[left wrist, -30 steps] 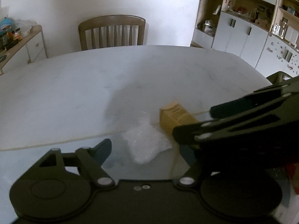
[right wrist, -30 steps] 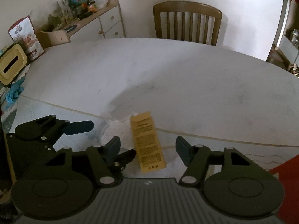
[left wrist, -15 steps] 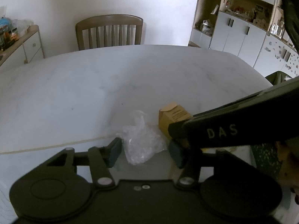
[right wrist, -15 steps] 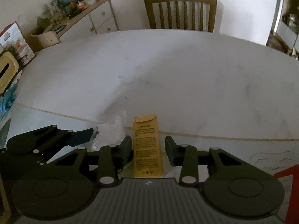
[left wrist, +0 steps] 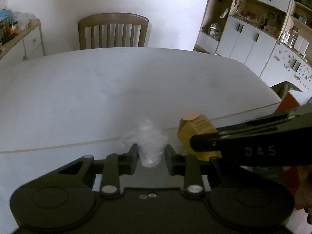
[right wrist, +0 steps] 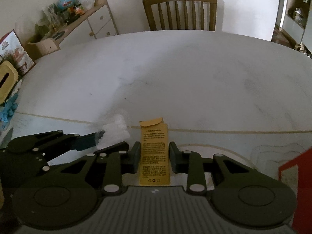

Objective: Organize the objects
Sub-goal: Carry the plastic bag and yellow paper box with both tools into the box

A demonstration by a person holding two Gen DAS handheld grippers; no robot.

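We see the yellow box (right wrist: 155, 154) lengthwise between the right gripper (right wrist: 155, 157) pads, jaws just closing onto it. Our left gripper (left wrist: 151, 159) has closed on the plastic bag (left wrist: 149, 144) just left of the box.

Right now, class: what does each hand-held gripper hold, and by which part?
The right hand-held gripper clamps the yellow box across its long sides, around mid-length. The left hand-held gripper pinches the crumpled clear plastic bag at its near end.
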